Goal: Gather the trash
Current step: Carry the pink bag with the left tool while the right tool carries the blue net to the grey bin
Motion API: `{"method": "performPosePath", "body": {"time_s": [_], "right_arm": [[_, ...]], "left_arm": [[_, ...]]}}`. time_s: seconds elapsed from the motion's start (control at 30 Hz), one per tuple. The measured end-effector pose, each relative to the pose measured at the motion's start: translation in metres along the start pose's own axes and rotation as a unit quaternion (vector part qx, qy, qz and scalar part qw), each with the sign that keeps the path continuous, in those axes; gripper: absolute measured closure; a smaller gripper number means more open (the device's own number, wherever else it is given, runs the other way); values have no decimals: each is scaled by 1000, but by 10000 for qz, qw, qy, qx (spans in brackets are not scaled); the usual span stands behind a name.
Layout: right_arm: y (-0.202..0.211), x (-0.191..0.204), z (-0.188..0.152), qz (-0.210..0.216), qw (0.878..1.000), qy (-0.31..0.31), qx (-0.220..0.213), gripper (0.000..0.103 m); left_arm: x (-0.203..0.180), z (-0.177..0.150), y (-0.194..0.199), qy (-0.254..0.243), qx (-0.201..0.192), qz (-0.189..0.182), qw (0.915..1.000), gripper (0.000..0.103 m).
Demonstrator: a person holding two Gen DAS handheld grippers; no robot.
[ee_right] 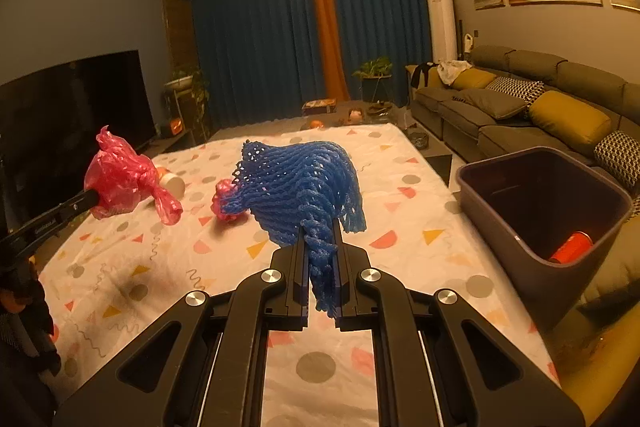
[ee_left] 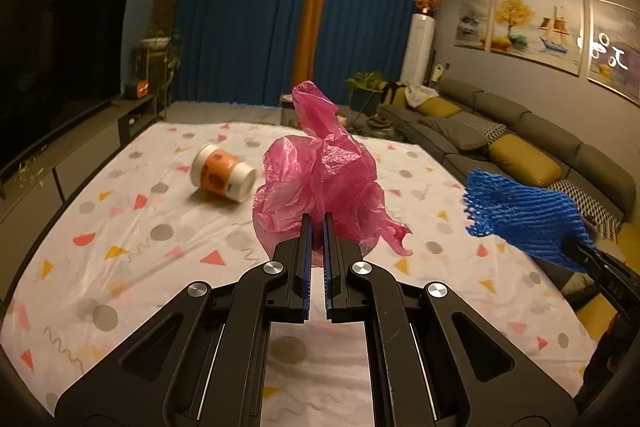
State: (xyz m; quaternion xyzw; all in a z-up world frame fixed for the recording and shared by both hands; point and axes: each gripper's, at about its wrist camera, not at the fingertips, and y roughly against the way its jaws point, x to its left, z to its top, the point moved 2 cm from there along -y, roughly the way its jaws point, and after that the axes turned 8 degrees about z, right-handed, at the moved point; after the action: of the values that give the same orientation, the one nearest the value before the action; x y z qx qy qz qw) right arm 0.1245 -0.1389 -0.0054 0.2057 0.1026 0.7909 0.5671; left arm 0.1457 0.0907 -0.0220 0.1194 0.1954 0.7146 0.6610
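Note:
My left gripper is shut on a crumpled pink plastic bag and holds it above the table; it also shows in the right wrist view. My right gripper is shut on a blue foam net, held above the table; the net shows at the right of the left wrist view. An orange and white paper cup lies on its side on the patterned tablecloth. A small pink crumpled piece lies on the cloth behind the net.
A dark trash bin stands off the table's right edge with an orange can inside. A grey sofa runs along the right wall. A TV stands at the left.

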Motion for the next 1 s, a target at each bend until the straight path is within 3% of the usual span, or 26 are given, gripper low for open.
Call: {"method": "performPosePath", "body": {"time_s": [0.23,0.5,0.83,1.0], "right_arm": [[26,-19,2,-214,9994,-98,-236,93],[57,-71,7,-716,9955,-349,-510,93],[70,-138,11,-1543,9846,-566,-592,93],[71,-165,10,-1812,9796,-645,-581,93]], "left_arm": [[-51,-1,11,-214,-75,-384,9990,99],[-121,3,9,-507,-148,-883,9947,99],[-238,1,-3,-1039,-118,-1723,9795,99],[-276,-2,-15,-1198,-29,-1932,9738,99]]}}
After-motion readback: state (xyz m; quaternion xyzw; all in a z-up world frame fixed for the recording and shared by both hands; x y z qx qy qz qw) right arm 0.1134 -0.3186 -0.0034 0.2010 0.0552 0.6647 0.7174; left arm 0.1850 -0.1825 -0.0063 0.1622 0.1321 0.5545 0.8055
